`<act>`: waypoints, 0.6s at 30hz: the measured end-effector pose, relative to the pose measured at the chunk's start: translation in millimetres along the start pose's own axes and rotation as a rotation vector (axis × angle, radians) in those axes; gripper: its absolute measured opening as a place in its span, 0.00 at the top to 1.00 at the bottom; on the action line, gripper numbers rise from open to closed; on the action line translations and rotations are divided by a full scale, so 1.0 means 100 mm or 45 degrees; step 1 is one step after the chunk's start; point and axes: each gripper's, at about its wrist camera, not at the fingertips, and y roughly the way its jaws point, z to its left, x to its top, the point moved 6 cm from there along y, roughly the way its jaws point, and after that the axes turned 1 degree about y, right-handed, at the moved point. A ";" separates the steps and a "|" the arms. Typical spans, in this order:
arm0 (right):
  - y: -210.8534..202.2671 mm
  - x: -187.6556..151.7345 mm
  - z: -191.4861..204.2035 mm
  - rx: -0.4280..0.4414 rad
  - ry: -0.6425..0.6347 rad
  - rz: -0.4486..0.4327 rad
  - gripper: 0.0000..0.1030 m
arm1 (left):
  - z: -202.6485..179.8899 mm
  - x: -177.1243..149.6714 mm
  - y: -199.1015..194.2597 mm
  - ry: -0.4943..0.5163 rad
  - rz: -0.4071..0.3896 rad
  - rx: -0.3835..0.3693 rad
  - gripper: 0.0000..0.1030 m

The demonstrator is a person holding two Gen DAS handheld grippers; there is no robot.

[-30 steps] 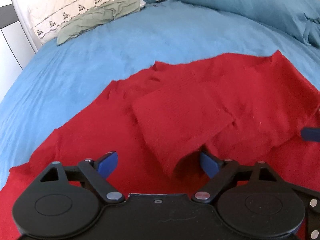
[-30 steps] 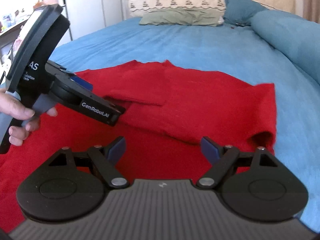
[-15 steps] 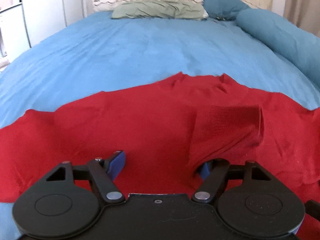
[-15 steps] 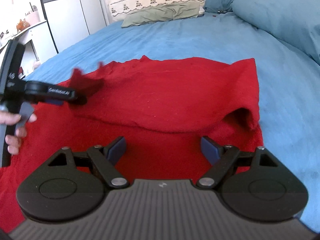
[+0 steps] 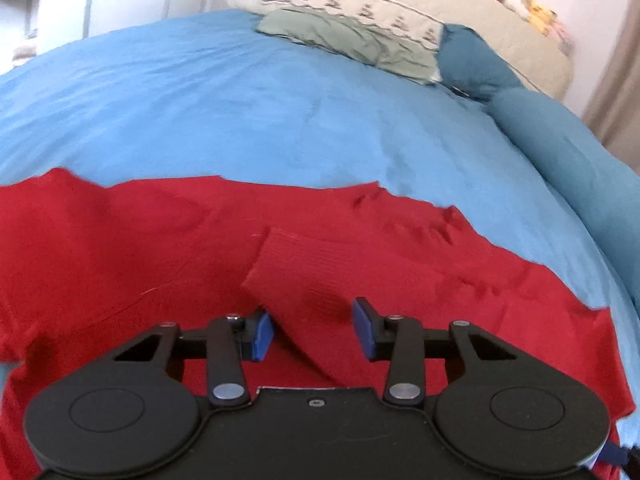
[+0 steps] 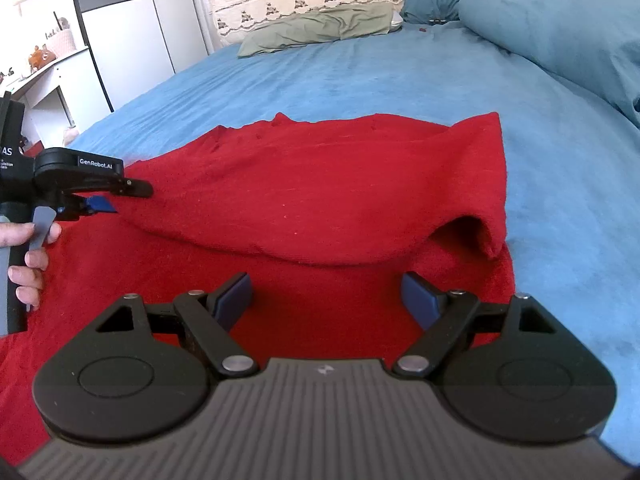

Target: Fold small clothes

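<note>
A red knitted garment (image 5: pixel 120 248) lies spread on the blue bed and also shows in the right wrist view (image 6: pixel 340 192), with its far part folded over the near part. A ribbed cuff (image 5: pixel 308 272) sticks up between the fingers of my left gripper (image 5: pixel 314 334), which is open with a moderate gap around it. My right gripper (image 6: pixel 326 298) is open wide and empty, low over the near red cloth. The left gripper (image 6: pixel 100 204) shows at the left of the right wrist view, held by a hand, at the garment's left edge.
The blue bedsheet (image 5: pixel 240 112) stretches beyond the garment. A green pillow (image 6: pixel 320 30) and a cream embroidered headboard cushion (image 6: pixel 304 0) lie at the head. A rolled blue duvet (image 6: pixel 560 32) runs along the right side. A white cabinet (image 6: pixel 132 48) stands left of the bed.
My left gripper has swung left across the garment and narrowed around the ribbed cuff, which now lies between its fingers. The right gripper stayed open and shifted slightly.
</note>
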 end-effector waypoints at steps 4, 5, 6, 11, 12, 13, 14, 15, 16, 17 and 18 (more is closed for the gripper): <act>-0.01 0.01 0.00 -0.001 0.001 0.001 0.05 | -0.08 -0.02 0.00 0.083 0.004 -0.002 0.90; -0.01 0.01 0.00 -0.001 0.001 0.001 0.05 | -0.08 -0.02 0.01 0.097 0.006 0.011 0.96; -0.01 0.02 -0.01 -0.001 0.000 0.001 0.05 | -0.08 -0.02 0.01 0.108 0.005 0.019 0.96; -0.04 0.04 -0.04 -0.004 0.014 -0.024 0.05 | -0.11 0.08 -0.22 0.162 -0.112 0.048 0.96; -0.05 0.04 -0.06 -0.006 0.024 -0.035 0.05 | -0.10 0.11 -0.29 0.186 -0.155 0.069 0.96; -0.06 0.04 -0.09 -0.011 0.036 -0.047 0.05 | -0.09 0.14 -0.36 0.205 -0.191 0.091 0.96; -0.07 0.05 -0.12 -0.017 0.052 -0.058 0.05 | -0.04 0.17 -0.42 0.220 -0.230 0.118 0.96; -0.07 0.05 -0.16 -0.019 0.069 -0.065 0.05 | 0.01 0.18 -0.47 0.223 -0.257 0.142 0.96; -0.07 0.06 -0.20 -0.018 0.091 -0.072 0.05 | 0.06 0.19 -0.49 0.220 -0.268 0.157 0.96; -0.07 0.07 -0.24 -0.014 0.112 -0.079 0.05 | 0.12 0.18 -0.48 0.211 -0.256 0.167 0.96; -0.06 0.08 -0.28 -0.010 0.130 -0.081 0.05 | 0.18 0.16 -0.45 0.202 -0.226 0.173 0.96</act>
